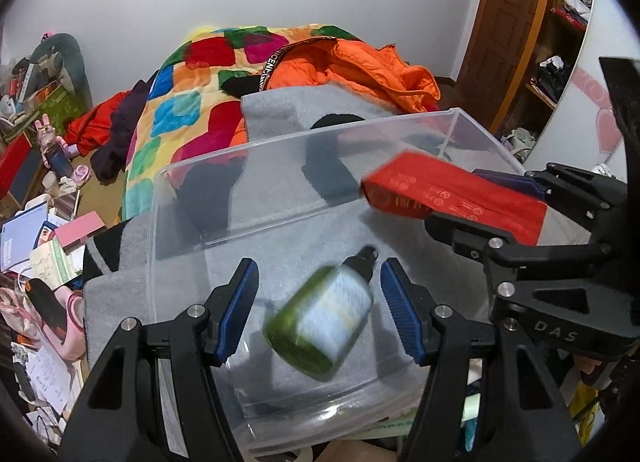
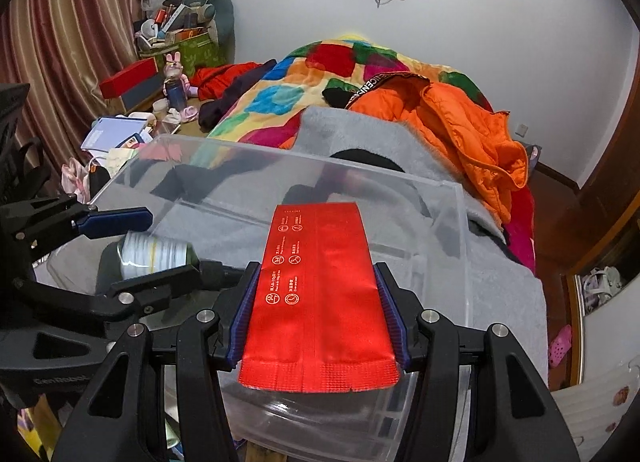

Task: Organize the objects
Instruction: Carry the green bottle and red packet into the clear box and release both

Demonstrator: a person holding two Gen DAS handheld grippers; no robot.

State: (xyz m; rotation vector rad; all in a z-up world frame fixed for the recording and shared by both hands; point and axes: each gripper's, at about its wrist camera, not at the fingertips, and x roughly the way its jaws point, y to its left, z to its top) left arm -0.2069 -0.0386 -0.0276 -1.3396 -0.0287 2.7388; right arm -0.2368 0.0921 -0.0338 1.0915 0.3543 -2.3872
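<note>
A clear plastic bin [image 1: 280,142] sits on a grey towel on the bed. A green bottle [image 1: 320,326] with a white label and black cap shows blurred between the fingers of my open left gripper [image 1: 318,290], inside the bin and touching neither pad. It also shows in the right wrist view [image 2: 154,256]. My right gripper [image 2: 316,286] is shut on a flat red foil packet [image 2: 316,294] and holds it over the bin's near right side. The packet [image 1: 448,190] and the bin [image 2: 456,222] show in both views.
The bed behind holds a patchwork blanket [image 1: 180,110] and an orange jacket [image 1: 360,66]. A cluttered surface with books, boxes and toys [image 1: 36,222] lies to the left. A wooden wardrobe [image 1: 520,22] stands to the right.
</note>
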